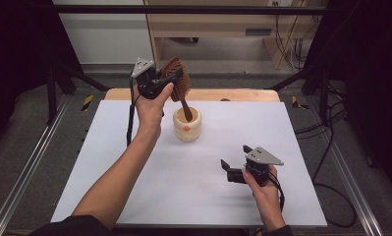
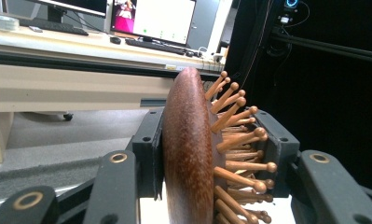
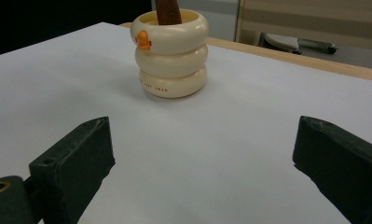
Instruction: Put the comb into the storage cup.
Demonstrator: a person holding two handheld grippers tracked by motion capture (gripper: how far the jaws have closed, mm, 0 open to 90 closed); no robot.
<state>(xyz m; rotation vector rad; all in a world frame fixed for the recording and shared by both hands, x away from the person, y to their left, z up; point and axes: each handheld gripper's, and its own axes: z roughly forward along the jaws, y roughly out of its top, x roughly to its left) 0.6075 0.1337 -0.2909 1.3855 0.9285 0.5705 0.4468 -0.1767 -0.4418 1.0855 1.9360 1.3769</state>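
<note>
**A:** Entry. My left gripper (image 1: 170,81) is pinching the head of the wooden hairbrush (image 1: 178,81), one jaw on the smooth back, the other against the bristle side. Handle points down into the cream ringed cup (image 1: 187,124), which stands near the far middle of the white table (image 1: 134,196).

**B:** Why hold it by the head?

**A:** My reading: it leaves the handle free to go into the cup mouth, and the brush hangs roughly upright over it.

**B:** And your right gripper (image 1: 231,167)?

**A:** Jaws spread wide, nothing between them, resting low near the front right of the table, well apart from the cup. Parked out of the way, I judge.

**B:** What does each view add?

**A:** The left gripper view shows the ball-tipped wooden pins (image 2: 239,140) pressed by the jaw pad. The right gripper view shows the cup's orange mark (image 3: 144,40) and the handle (image 3: 168,11) inside the rim. How deep it sits, I cannot tell.
</note>
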